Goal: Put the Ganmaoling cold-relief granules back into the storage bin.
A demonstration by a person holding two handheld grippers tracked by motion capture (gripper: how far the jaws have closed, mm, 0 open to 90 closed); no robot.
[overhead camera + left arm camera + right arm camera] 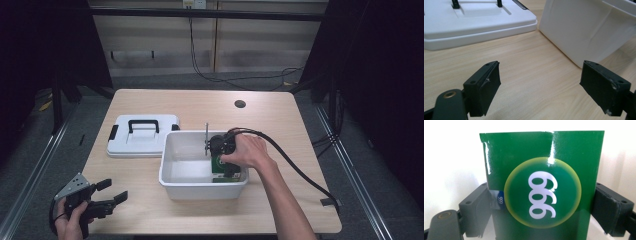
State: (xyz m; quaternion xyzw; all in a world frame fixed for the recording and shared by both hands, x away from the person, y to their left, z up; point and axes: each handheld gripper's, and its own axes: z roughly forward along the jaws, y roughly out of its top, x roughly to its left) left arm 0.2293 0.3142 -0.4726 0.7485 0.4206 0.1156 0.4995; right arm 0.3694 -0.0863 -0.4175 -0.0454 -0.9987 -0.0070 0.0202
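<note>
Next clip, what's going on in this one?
A person works at a wooden table with a gripper in each hand. The right gripper reaches down into an open white bin with its jaws against both sides of a green box marked 999. The left gripper hangs open near the table's front left corner, holding nothing. The bin's white lid, with a black handle, lies flat on the table just left of the bin.
</note>
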